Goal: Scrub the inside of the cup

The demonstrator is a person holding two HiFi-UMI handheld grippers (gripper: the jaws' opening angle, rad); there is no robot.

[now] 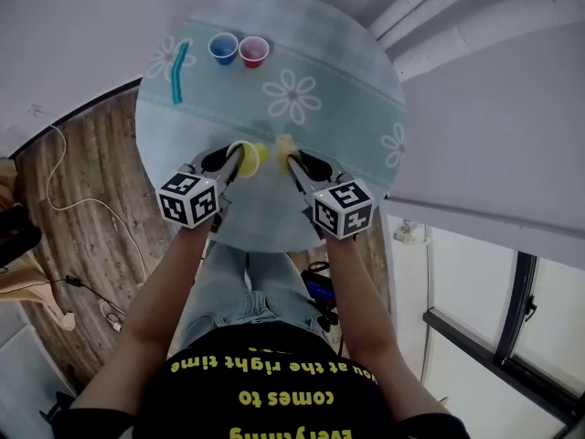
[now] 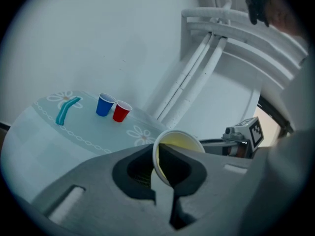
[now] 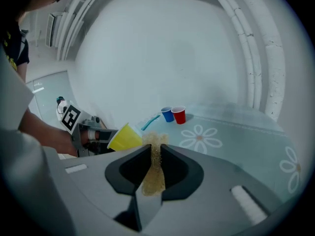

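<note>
A yellow cup (image 1: 249,156) hangs tipped on its side above the near part of the round table (image 1: 356,90). My left gripper (image 1: 231,165) is shut on the rim of the yellow cup (image 2: 173,147), one jaw inside it and one outside. My right gripper (image 1: 294,163) is shut on a tan scrub pad (image 1: 285,144), just right of the cup. In the right gripper view the scrub pad (image 3: 154,167) sticks up between the jaws, with the yellow cup (image 3: 125,137) close to its left, bottom end toward the pad.
A blue cup (image 1: 222,48) and a red cup (image 1: 253,51) stand side by side at the table's far side. A teal brush (image 1: 179,71) lies at the far left. The flowered cloth covers the table; white pipes (image 1: 439,7) run along the wall at right.
</note>
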